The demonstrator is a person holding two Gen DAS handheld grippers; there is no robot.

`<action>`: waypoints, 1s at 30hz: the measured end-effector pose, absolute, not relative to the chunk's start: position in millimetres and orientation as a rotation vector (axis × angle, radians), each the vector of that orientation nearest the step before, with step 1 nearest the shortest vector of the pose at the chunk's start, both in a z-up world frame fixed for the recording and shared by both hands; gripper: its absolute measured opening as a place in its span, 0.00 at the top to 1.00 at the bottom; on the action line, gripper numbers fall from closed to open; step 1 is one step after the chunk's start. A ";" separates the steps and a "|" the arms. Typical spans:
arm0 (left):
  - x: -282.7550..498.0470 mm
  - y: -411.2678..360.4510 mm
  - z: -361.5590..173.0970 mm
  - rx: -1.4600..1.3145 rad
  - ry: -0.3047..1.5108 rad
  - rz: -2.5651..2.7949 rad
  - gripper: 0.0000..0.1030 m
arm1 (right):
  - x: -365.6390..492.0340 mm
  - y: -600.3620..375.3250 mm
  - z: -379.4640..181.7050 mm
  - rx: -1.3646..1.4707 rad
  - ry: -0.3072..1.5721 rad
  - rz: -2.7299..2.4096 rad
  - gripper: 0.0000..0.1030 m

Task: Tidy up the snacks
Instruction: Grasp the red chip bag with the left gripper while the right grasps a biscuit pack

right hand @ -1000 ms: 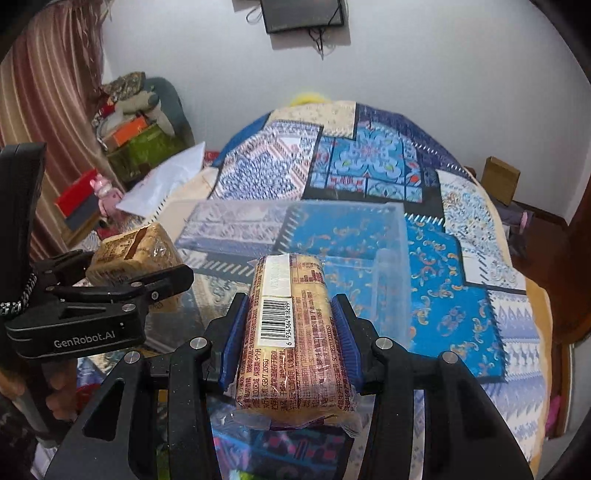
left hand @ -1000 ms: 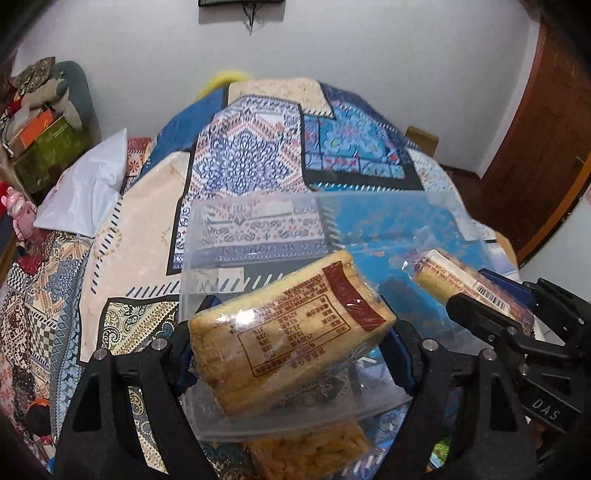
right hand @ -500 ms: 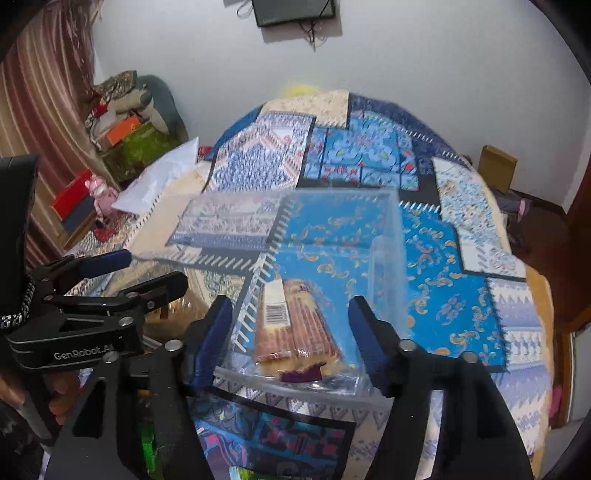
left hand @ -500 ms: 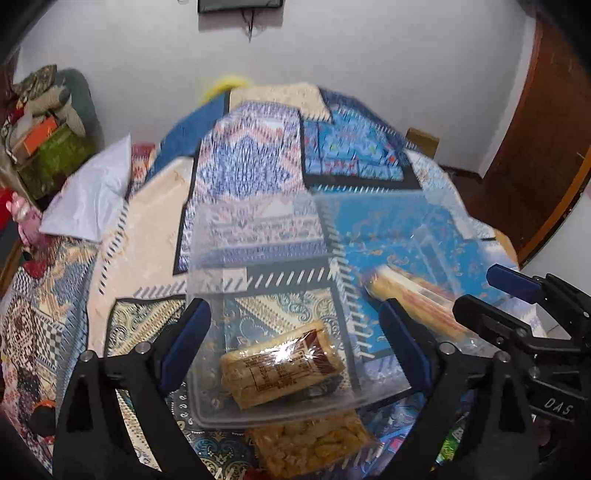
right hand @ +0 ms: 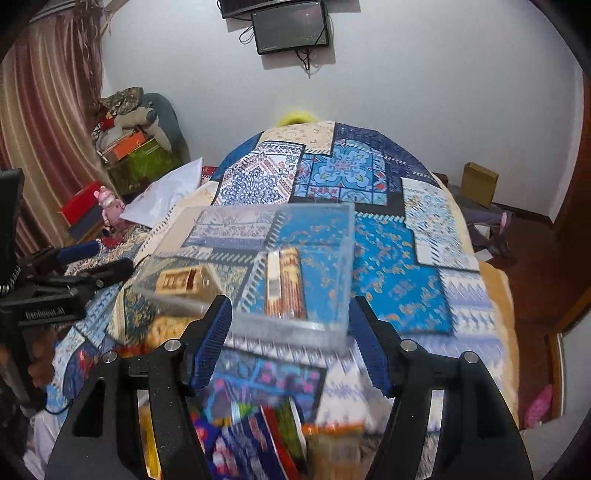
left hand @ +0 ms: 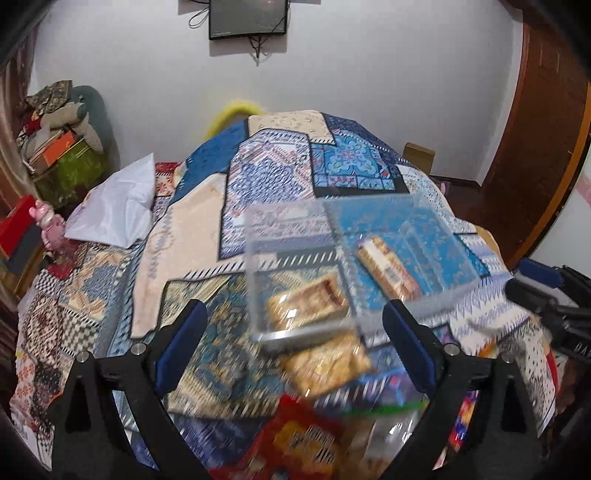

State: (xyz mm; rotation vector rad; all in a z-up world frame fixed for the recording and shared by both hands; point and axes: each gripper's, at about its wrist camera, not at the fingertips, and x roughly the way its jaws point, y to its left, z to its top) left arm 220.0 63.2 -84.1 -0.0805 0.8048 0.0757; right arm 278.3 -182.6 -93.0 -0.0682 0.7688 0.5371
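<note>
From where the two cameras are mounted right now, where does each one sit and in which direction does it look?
Left wrist: on the left hand-held gripper, open, looking forward over the patchwork bed at the clear box; the right hand-held gripper shows at its right edge.
Right wrist: on the right hand-held gripper, open, facing the same way; the left one shows at its left.
Shared: the box, the long cracker pack, the square pack, the wall screen.

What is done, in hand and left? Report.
Done: two wrapped snack packs lie in the clear box. In hand: nothing; left gripper and right gripper have open jaws. Left: the loose snack packets in front of the box, blurred.
</note>
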 end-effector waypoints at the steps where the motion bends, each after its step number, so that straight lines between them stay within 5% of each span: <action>1: 213.7 64.9 -86.4 -0.080 0.811 0.080 0.05 | 272.4 -188.0 -93.8 -0.070 0.770 0.533 0.39; 20: 150.7 71.4 -179.8 -0.062 0.991 0.092 0.05 | 220.4 -251.2 -161.4 -0.044 0.940 0.429 0.39; 30: 133.8 59.2 -183.1 -0.076 0.969 0.087 0.05 | 219.9 -259.3 -184.8 -0.031 0.995 0.422 0.39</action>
